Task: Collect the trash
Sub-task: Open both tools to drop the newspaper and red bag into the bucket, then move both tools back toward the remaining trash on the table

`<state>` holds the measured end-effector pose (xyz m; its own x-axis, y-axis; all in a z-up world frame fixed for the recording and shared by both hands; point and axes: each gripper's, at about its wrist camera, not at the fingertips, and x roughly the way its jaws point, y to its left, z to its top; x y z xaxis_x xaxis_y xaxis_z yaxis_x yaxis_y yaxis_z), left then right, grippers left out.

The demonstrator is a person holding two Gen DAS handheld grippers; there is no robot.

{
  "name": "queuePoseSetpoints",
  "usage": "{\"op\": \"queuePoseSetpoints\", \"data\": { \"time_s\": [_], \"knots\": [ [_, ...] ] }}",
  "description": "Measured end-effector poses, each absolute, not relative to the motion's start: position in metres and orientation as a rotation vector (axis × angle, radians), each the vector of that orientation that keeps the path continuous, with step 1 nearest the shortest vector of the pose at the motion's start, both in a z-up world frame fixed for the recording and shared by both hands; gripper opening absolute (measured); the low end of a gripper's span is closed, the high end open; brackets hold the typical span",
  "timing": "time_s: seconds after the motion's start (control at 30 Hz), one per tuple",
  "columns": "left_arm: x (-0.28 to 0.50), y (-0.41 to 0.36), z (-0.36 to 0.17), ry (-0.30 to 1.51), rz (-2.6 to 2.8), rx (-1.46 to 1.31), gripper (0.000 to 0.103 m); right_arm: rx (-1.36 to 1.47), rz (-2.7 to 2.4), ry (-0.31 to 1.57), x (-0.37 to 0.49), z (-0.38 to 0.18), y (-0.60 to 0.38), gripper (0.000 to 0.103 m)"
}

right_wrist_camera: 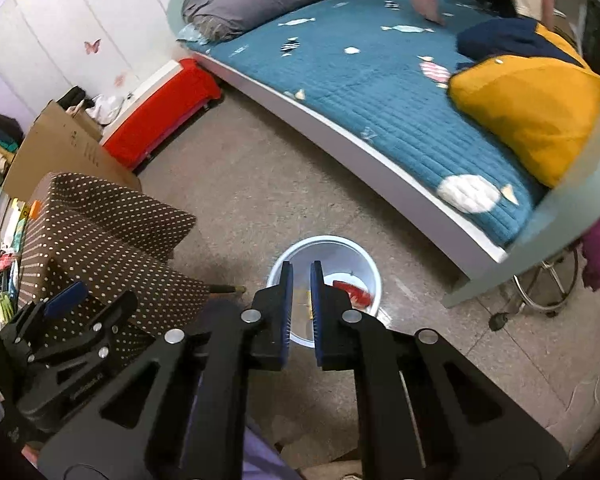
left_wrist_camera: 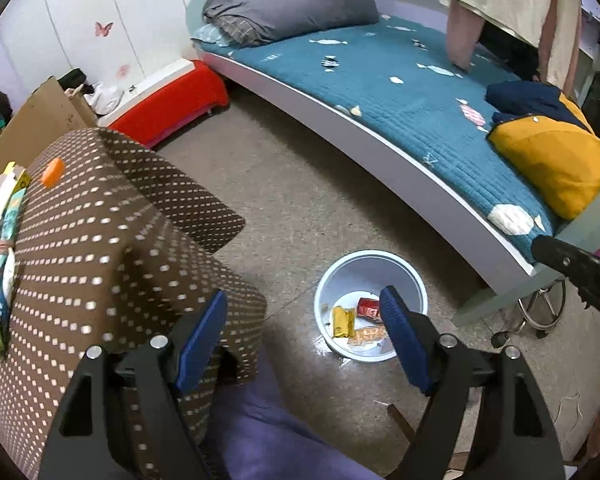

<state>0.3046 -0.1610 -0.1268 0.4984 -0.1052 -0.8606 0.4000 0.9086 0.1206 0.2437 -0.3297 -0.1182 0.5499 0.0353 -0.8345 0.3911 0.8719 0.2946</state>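
A white round bin (left_wrist_camera: 332, 280) stands on the floor and holds a gold wrapper (left_wrist_camera: 342, 322), a red wrapper (left_wrist_camera: 367, 307) and an orange wrapper (left_wrist_camera: 366, 336). My left gripper (left_wrist_camera: 304, 340) hovers above and left of the bin, open, with nothing between its blue pads (left_wrist_camera: 404, 340). In the right wrist view my right gripper (right_wrist_camera: 300, 312) is above the bin (right_wrist_camera: 320, 240), shut with nothing visible in its grip. The red wrapper (right_wrist_camera: 352, 292) shows just right of its fingers. My left gripper (right_wrist_camera: 92, 300) appears at the left over the dotted cloth.
A brown dotted cloth (left_wrist_camera: 100, 240) covers a low piece of furniture at the left. A bed with a teal quilt (left_wrist_camera: 380, 88) and a yellow pillow (left_wrist_camera: 552, 164) runs along the back. A wheeled chair base (left_wrist_camera: 540, 312), a red box (left_wrist_camera: 172, 104) and cardboard (left_wrist_camera: 40, 120) stand around.
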Motion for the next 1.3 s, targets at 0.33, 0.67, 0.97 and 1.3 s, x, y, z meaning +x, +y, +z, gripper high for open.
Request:
{"op": "queuePoseSetpoints", "data": {
  "time_s": [0.33, 0.67, 0.97, 1.3],
  "knots": [
    [0.305, -0.149, -0.118, 1.006, -0.311, 0.301, 0.077, 0.448, -0.156, 0.977, 0.253, -0.112, -0.308, 0.010],
    [0.291, -0.142, -0.096, 0.970, -0.336, 0.272, 0.078, 0.402, -0.184, 0.932, 0.236, -0.091, -0.302, 0.068],
    [0.273, -0.130, -0.063, 0.896, -0.363, 0.225, 0.079, 0.331, -0.164, 0.845, 0.220, -0.061, -0.283, 0.068],
    [0.264, -0.093, -0.036, 0.833, -0.311, 0.170, 0.079, 0.297, -0.092, 0.806, 0.222, -0.040, -0.255, 0.069]
  ]
}}
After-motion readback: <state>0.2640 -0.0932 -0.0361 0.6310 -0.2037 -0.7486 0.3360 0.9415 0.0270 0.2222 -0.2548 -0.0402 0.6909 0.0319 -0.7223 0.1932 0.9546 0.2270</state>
